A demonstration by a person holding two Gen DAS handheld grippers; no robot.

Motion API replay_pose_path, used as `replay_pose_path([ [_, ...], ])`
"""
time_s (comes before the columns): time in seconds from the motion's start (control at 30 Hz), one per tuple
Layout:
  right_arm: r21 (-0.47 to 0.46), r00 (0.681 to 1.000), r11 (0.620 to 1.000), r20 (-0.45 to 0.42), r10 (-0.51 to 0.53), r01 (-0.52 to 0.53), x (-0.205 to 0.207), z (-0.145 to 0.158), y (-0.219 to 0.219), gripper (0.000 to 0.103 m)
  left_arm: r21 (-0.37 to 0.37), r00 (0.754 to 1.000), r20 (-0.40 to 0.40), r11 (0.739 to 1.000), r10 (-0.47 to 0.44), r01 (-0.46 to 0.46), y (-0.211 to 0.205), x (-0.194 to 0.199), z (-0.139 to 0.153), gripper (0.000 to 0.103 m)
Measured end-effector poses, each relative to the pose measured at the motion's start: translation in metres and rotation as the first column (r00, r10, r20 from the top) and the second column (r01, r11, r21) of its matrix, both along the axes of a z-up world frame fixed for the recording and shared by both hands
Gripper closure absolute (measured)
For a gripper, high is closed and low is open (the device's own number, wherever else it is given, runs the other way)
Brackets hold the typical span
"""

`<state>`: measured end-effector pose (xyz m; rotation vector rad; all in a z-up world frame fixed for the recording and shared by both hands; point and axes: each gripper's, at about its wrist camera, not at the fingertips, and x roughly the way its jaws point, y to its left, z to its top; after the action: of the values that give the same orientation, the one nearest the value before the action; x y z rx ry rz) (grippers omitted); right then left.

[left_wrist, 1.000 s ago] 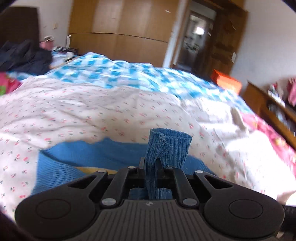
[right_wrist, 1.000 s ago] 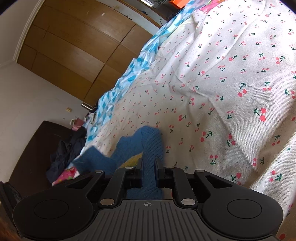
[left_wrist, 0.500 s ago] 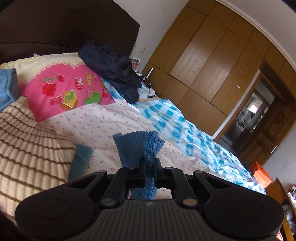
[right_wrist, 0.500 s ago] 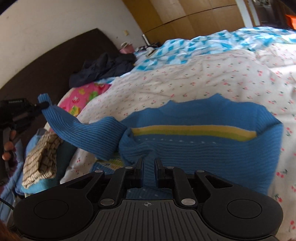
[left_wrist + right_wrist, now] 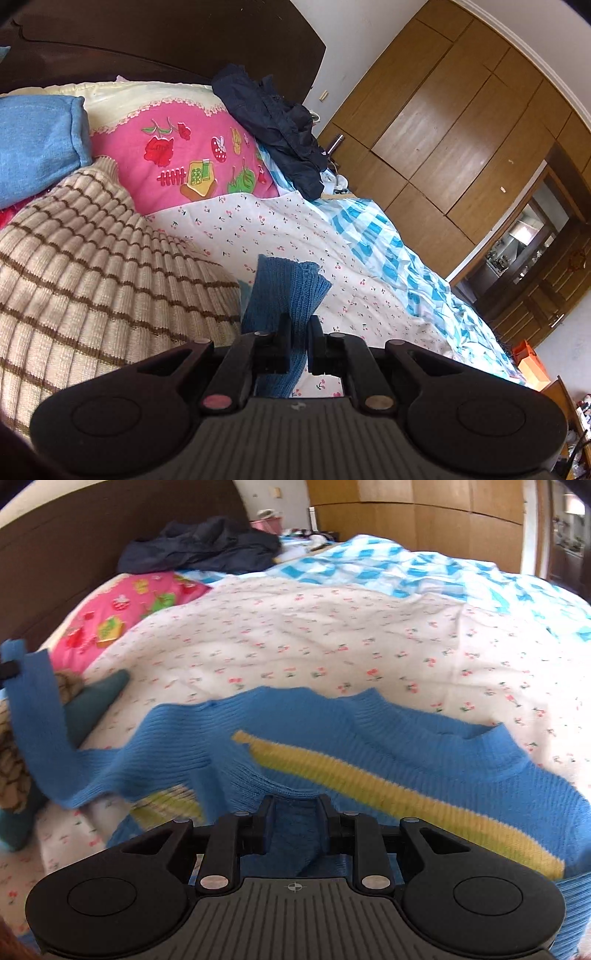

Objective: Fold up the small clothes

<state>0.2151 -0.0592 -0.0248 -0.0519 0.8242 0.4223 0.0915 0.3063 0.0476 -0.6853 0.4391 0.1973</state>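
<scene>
A bedroom scene from two gripper cameras. A blue ribbed sweater (image 5: 424, 771) with a yellow stripe across the chest lies spread on a bed, on a white sheet printed with small cherries (image 5: 332, 635).

In the left wrist view, the left gripper (image 5: 299, 328) has its fingers (image 5: 283, 326) pressed together on the blue knit cuff (image 5: 284, 291) of one sleeve, which sticks up between them. In the right wrist view that sleeve (image 5: 40, 716) stretches away from the sweater's body toward the left edge of the picture, lifted off the bed.

The right gripper (image 5: 294, 808) sits at the sweater's near edge. Its fingers (image 5: 266, 810) are opening, a narrow gap between them, with blue knit still lying in that gap; the pads do not appear to press it.

To the left lies a folded cream sweater with brown stripes (image 5: 92, 266). Near the dark headboard (image 5: 166, 40) are a pink pillow with fruit pictures (image 5: 177, 147), a light blue cushion (image 5: 37, 144) and a heap of dark navy clothing (image 5: 273, 122). A blue and white checked quilt (image 5: 399, 258) covers the far side of the bed, with wooden wardrobes (image 5: 454, 122) beyond.
</scene>
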Motion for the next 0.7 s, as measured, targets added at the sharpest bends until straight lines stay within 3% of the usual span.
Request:
replay_pose_path([
  [0.03,-0.026,0.999,0.999,0.009,-0.039,0.039,0.004,0.002,-0.002,0.076,-0.004,1.0,0.002,1.0,-0.004,0.004,0.0,0.0,-0.002,0.088],
  [0.1,0.009,0.999,0.999,0.024,-0.033,0.033,0.003,0.01,-0.007,0.076,-0.015,1.0,0.012,1.0,-0.021,0.021,0.0,0.0,-0.003,0.088],
  [0.27,0.042,0.982,0.984,0.09,0.169,-0.173,-0.028,0.027,0.017,0.07,-0.035,0.999,0.033,0.999,-0.037,0.039,-0.003,0.0,-0.003,0.088],
  [0.37,0.006,0.965,0.967,0.063,0.253,-0.254,-0.032,0.015,0.042,0.07,-0.032,0.998,0.037,0.999,-0.043,0.044,-0.005,-0.002,-0.003,0.088],
  [0.5,-0.047,0.979,0.978,-0.025,0.2,-0.201,-0.015,-0.008,0.051,0.07,-0.032,0.997,0.036,0.997,-0.068,0.069,-0.01,-0.003,-0.005,0.088],
  [0.7,-0.035,0.992,0.992,-0.024,0.121,-0.122,0.005,-0.009,0.04,0.07,-0.038,0.994,0.034,0.994,-0.1,0.102,-0.018,0.002,-0.008,0.088],
])
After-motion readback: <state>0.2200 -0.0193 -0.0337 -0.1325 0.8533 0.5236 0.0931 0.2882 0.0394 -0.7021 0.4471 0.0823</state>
